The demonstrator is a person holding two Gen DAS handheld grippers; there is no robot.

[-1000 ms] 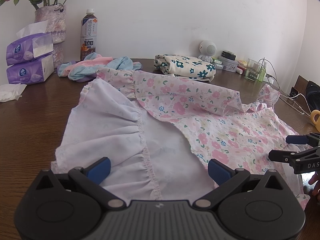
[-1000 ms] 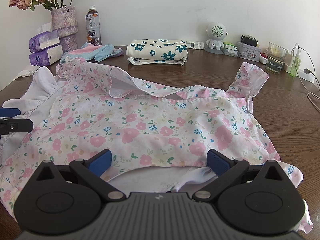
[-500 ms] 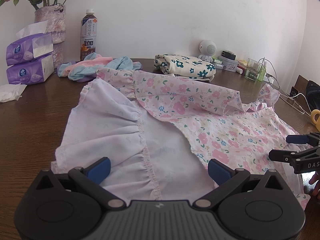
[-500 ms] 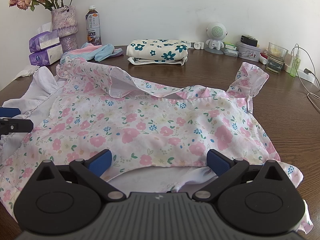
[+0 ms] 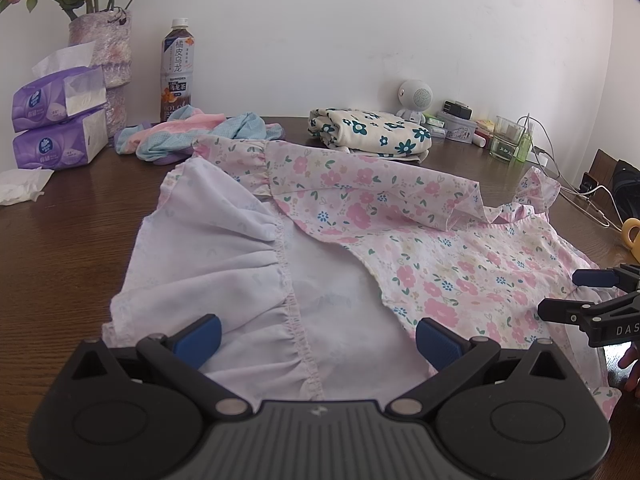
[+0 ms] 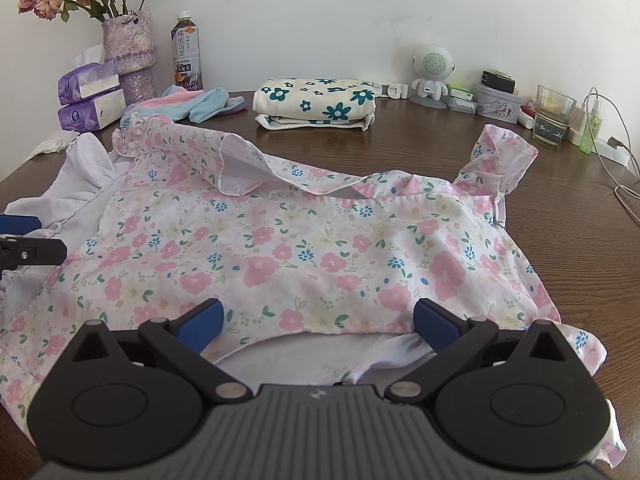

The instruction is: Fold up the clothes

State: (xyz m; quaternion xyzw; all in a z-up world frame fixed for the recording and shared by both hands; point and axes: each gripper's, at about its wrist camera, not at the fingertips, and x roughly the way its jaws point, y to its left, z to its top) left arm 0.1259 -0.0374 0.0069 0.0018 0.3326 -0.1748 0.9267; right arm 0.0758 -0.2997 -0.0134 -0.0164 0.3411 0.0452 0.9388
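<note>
We have the floral dress (image 6: 304, 248) spread on the desk (image 5: 60, 248), partly folded, its long axis running left to right across both of us, its pale lining and ruffled hem before our left gripper (image 5: 318, 336) and the printed bodice before our right gripper (image 6: 318, 320). Each gripper sits at the near edge of the cloth, with fingers (image 6: 200, 320) set wide apart and holding nothing; whether the tips brush the fabric we cannot tell.
</note>
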